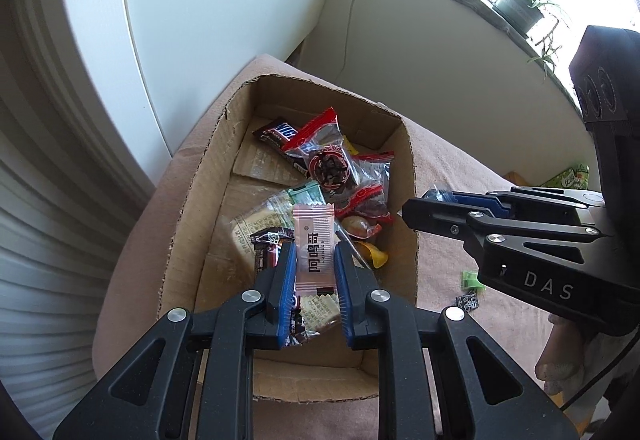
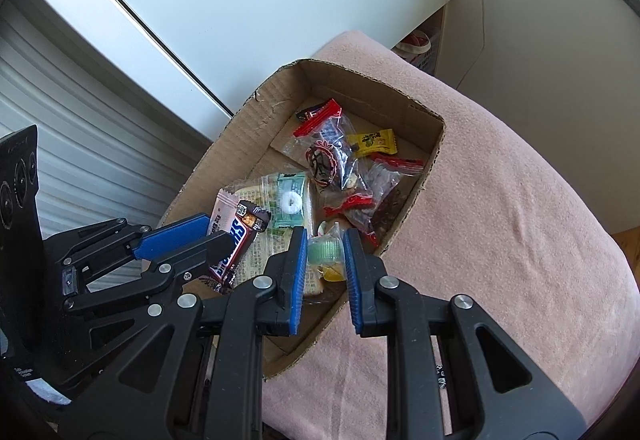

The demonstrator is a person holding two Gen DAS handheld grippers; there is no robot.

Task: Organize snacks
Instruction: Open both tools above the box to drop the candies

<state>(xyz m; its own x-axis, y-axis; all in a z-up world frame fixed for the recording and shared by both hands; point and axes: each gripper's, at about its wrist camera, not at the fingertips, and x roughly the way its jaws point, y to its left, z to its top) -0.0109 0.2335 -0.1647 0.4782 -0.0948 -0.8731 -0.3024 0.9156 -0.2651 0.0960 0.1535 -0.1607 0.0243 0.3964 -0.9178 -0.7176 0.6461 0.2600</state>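
A: What's the biggest thing here?

B: The cardboard box (image 1: 192, 208) on the pink cloth (image 2: 520, 240), with wrapped snacks piled inside.

A: And the grippers?

B: The left gripper (image 1: 315, 264) is narrowed onto a pink sachet (image 1: 313, 240), held upright above the box. The right gripper (image 2: 325, 254) pinches a small clear-wrapped green candy (image 2: 324, 252) over the box's near corner.
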